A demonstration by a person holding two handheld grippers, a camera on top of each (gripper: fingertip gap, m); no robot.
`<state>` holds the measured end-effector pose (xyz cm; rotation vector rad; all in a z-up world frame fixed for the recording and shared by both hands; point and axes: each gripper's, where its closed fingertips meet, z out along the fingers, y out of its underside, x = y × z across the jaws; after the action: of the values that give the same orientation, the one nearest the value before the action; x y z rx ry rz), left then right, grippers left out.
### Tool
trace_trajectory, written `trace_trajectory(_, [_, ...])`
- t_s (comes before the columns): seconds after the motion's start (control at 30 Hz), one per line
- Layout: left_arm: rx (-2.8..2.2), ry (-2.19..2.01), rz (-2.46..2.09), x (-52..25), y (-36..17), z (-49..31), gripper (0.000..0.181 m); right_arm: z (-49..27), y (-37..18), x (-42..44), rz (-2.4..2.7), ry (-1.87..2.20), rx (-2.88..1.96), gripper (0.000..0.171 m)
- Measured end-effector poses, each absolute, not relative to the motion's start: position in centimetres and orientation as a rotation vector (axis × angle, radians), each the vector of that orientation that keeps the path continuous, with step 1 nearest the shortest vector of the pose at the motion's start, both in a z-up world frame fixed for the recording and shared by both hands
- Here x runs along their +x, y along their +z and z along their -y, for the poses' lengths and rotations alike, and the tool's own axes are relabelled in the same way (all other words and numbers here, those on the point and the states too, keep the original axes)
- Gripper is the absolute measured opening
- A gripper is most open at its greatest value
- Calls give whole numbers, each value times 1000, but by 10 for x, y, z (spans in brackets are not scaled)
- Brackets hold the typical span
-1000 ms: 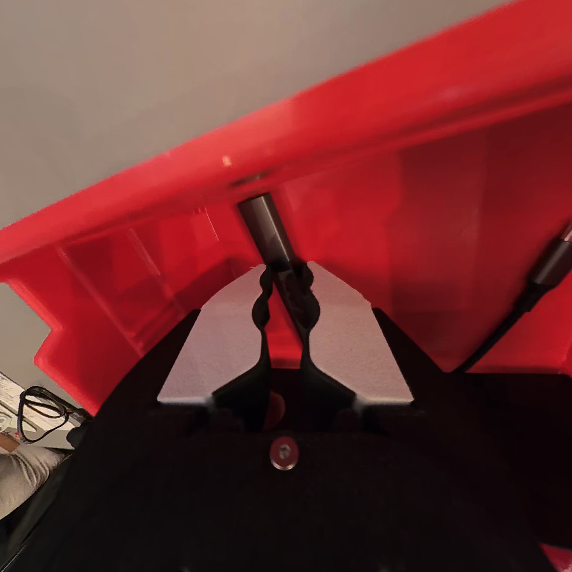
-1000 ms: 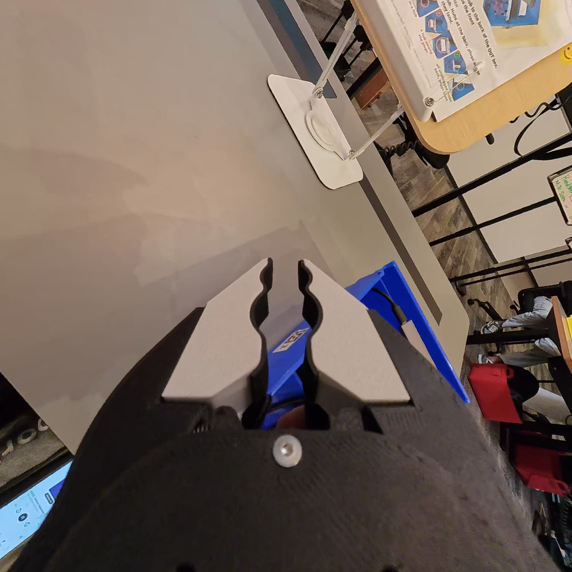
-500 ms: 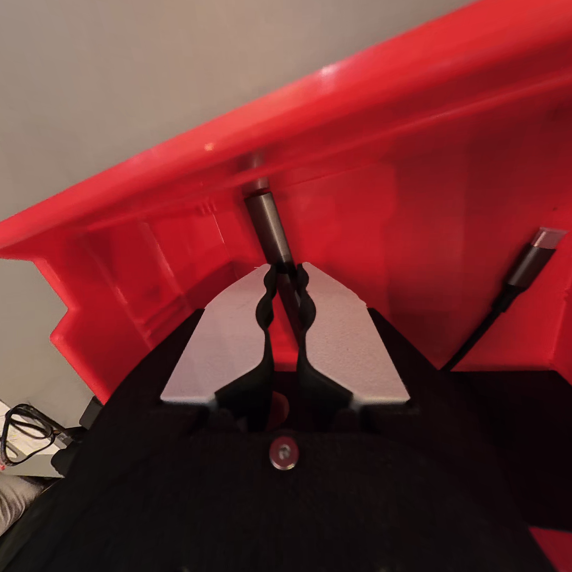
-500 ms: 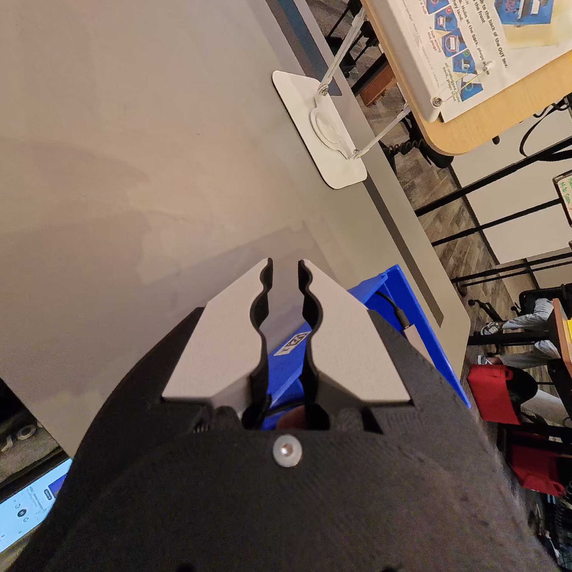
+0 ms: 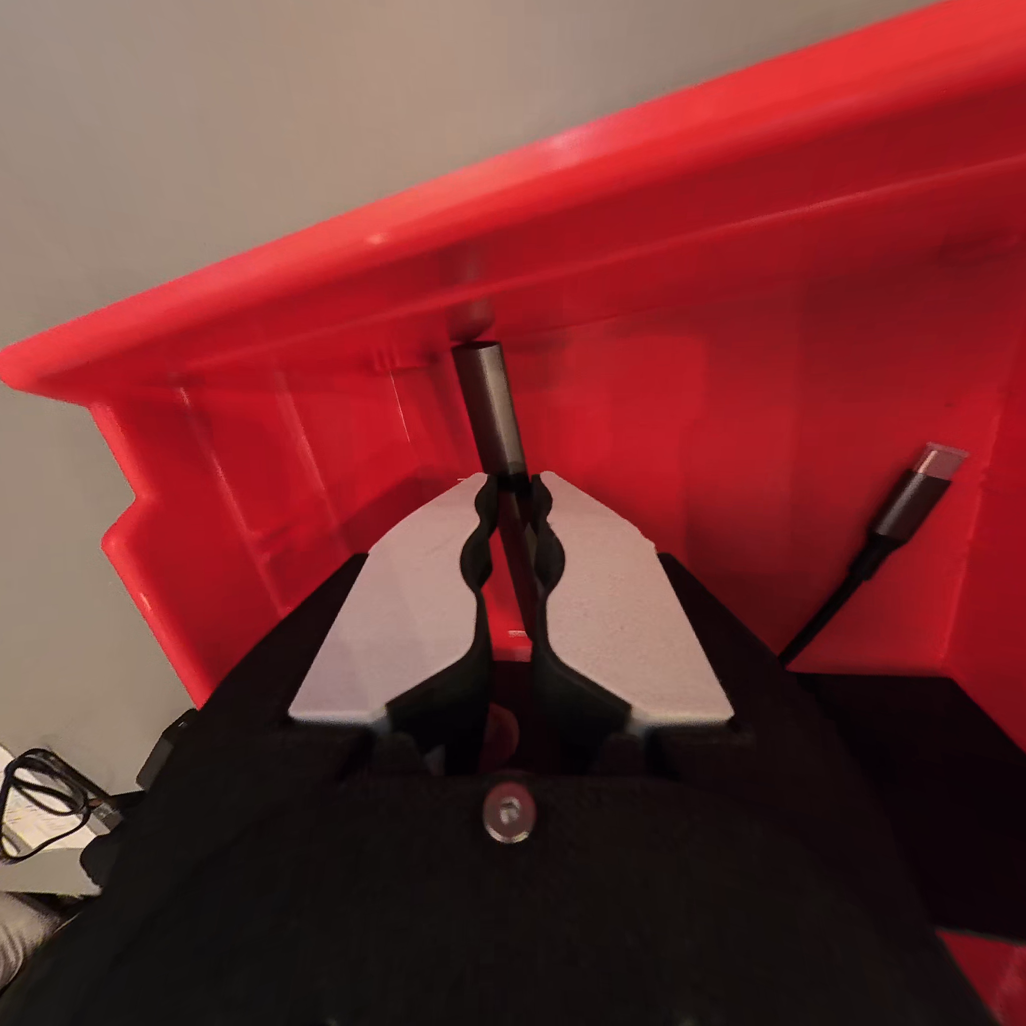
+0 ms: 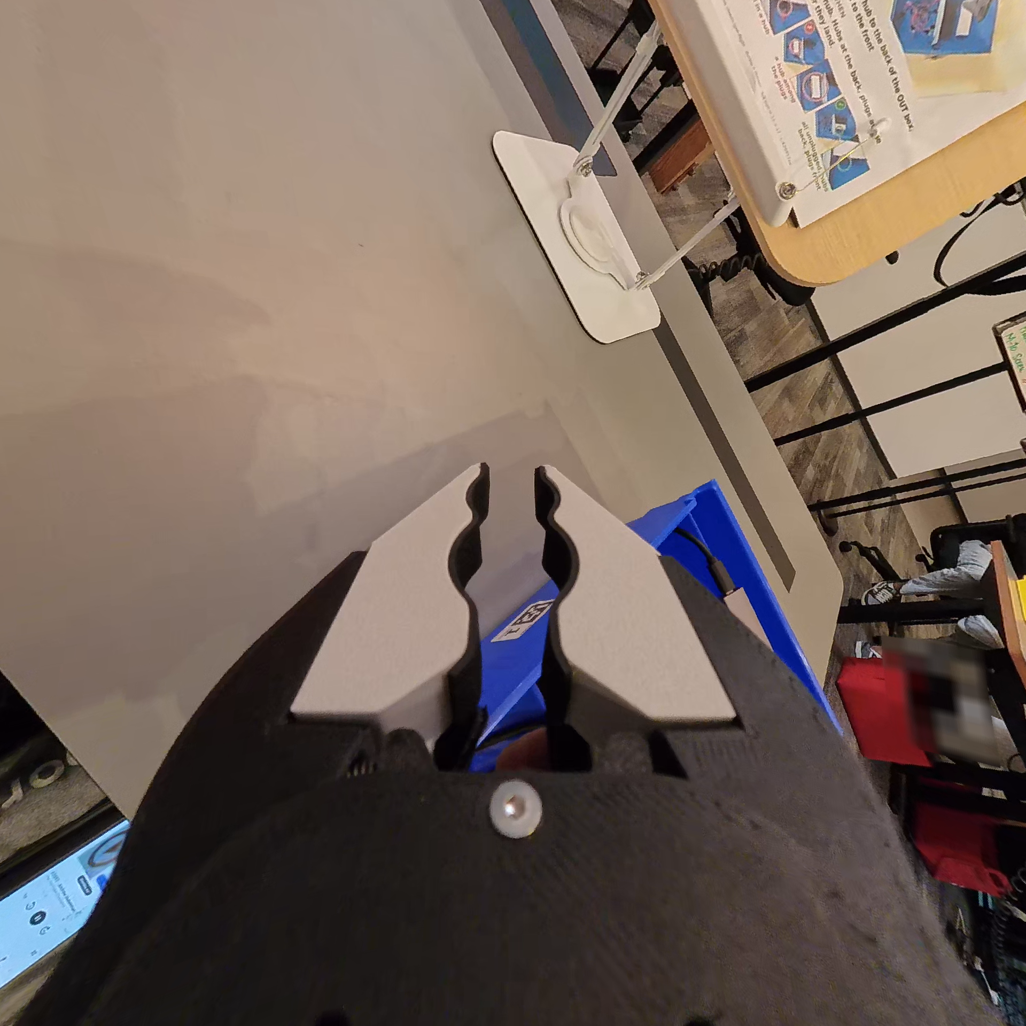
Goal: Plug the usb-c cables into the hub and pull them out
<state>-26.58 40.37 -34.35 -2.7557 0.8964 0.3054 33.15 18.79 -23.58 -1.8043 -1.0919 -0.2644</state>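
Two USB-C cables lie inside the red bin (image 5: 722, 233), whose far wall stands straight ahead. At 12 o'clock the left gripper (image 5: 512, 483) is clamped on the held cable (image 5: 519, 561) just behind its grey plug (image 5: 491, 411). At 2 o'clock the loose cable (image 5: 910, 502) leans on the side wall. The right gripper (image 6: 512, 472), jaws slightly apart and empty, hovers above the grey table (image 6: 222, 277); the blue bin (image 6: 716, 533) sits at 4 o'clock.

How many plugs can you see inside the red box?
2. One plug sticks out of the left gripper, and the other leans on the red box wall at right. More may be hidden.
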Motion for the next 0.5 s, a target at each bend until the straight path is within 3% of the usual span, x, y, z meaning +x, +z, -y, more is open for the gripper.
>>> trace_trajectory(0.5, [-2697, 195, -878, -256, -340, -404, 9, -187, -238, 325, 1106, -252, -1797, 14])
